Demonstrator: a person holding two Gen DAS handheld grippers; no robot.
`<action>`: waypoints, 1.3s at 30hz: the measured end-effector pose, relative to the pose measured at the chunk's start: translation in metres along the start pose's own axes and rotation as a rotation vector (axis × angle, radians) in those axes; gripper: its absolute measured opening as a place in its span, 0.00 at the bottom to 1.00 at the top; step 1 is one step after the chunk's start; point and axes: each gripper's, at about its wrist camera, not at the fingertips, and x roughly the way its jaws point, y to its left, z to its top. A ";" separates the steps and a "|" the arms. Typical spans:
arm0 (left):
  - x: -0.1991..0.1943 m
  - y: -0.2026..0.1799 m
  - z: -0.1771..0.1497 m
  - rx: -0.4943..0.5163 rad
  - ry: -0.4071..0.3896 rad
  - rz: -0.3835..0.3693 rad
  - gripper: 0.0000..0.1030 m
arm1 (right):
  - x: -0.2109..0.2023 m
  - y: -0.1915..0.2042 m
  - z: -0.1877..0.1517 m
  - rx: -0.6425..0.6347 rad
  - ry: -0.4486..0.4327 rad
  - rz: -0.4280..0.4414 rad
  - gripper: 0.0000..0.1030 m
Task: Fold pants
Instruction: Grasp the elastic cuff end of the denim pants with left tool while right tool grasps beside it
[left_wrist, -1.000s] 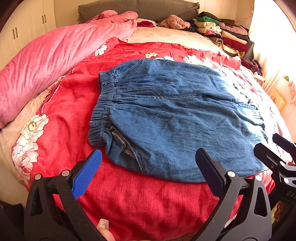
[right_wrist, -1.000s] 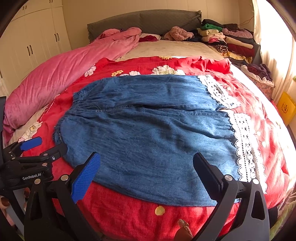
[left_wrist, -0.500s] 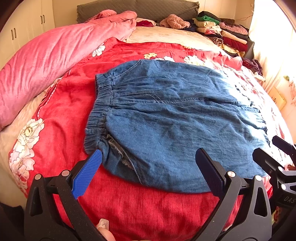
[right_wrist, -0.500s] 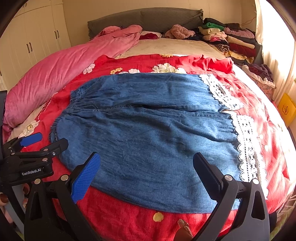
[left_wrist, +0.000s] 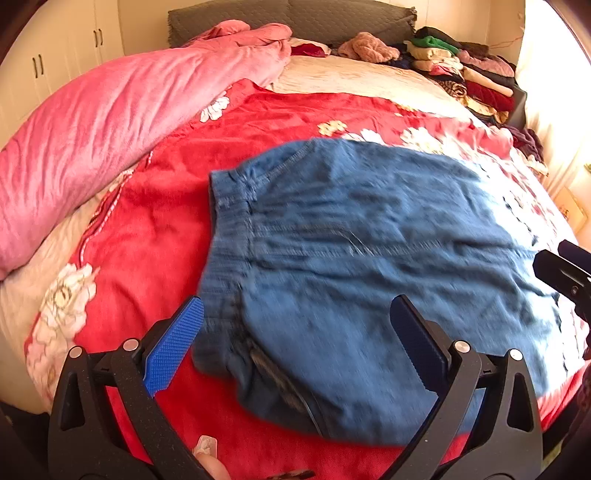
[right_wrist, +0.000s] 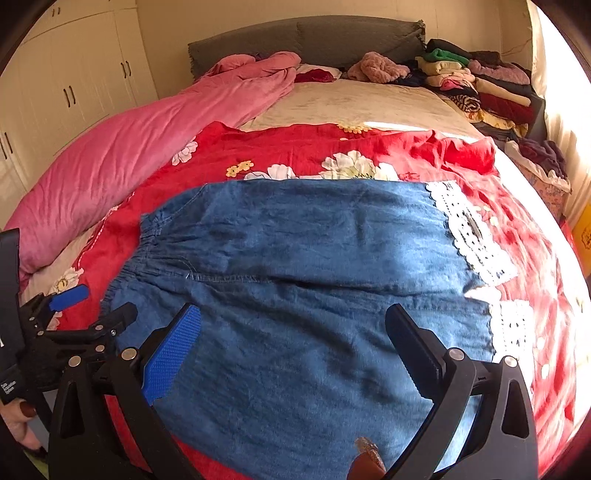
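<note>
Approaching the pants (right_wrist: 314, 295) laid flat on the bed (right_wrist: 369, 147), left gripper (left_wrist: 295, 350) and right gripper (right_wrist: 291, 347) jaws apart, empty; next: pinch near edge at waistband (left_wrist: 229, 229) and lace hem (right_wrist: 513, 325).

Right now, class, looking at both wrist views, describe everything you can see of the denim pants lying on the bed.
The denim pants are blue, of soft, lightly creased fabric, and lie spread flat on the red floral blanket. Their gathered elastic waistband points left; white lace hems trim the leg ends at right. A stitched seam runs along the middle. Both the left gripper and the right gripper hover near the front edge, jaws open, gripping nothing.
</note>
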 end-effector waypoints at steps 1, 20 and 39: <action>0.004 0.003 0.005 -0.002 0.002 0.003 0.92 | 0.007 0.002 0.008 -0.026 0.001 -0.003 0.96; 0.110 0.057 0.095 0.006 0.054 0.019 0.92 | 0.157 0.030 0.117 -0.401 0.105 -0.006 0.96; 0.108 0.071 0.099 0.031 -0.048 -0.118 0.31 | 0.237 0.061 0.133 -0.512 0.233 0.224 0.73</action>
